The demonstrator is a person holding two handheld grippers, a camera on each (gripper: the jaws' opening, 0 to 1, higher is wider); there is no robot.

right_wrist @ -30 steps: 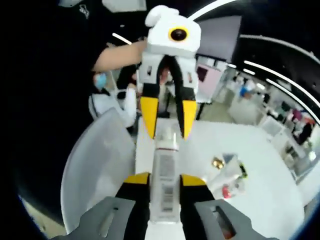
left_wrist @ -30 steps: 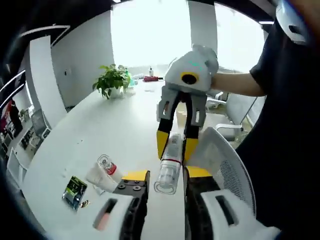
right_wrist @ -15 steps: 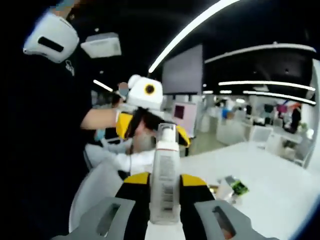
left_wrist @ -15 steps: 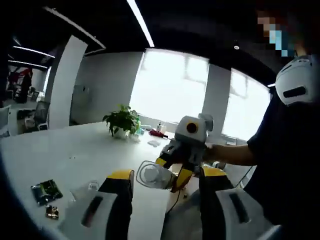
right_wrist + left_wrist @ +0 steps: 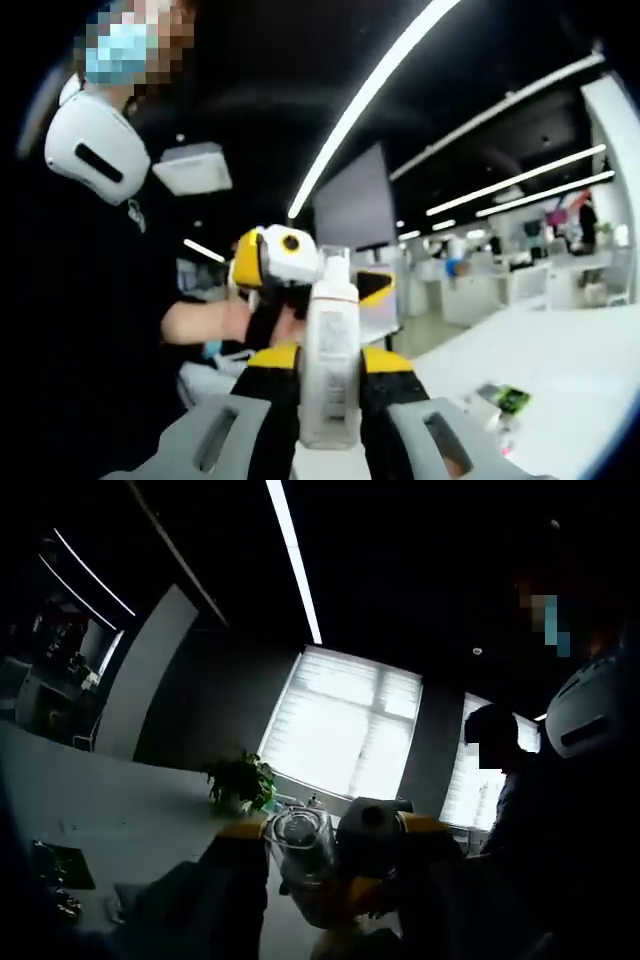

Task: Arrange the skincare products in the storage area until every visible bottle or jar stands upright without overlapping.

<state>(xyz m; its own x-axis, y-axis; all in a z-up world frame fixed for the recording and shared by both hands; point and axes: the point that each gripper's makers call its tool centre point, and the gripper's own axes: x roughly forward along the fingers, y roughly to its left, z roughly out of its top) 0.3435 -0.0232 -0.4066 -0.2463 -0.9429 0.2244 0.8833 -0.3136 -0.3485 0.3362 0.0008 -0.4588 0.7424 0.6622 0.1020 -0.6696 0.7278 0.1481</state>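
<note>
right gripper (image 5: 328, 372): closed narrow on a clear bottle (image 5: 329, 350), pinched at its lower body between the yellow-tipped jaws.
clear bottle: held raised off the counter (image 5: 570, 365), white cap end pointing away from the right gripper; barcode label seen on its side. In the left gripper view the bottle (image 5: 300, 855) is seen end-on, its round clear end facing the camera.
left gripper (image 5: 335, 840): jaws dark and underexposed in its own view, one either side of the bottle end; whether they are pressed on it cannot be told. In the right gripper view the left gripper (image 5: 305, 285) is seen just behind the bottle's cap end, held by a hand (image 5: 215, 320).
counter: white, below and beyond the grippers in both views.
green packet (image 5: 505, 400): lying flat on the counter, well apart from the held bottle; other small items beside it too blurred to name.
potted plant (image 5: 240, 780): standing on the counter near the bright windows (image 5: 345, 725).
person: dark clothing close beside the grippers, white headset (image 5: 100, 150) worn.
</note>
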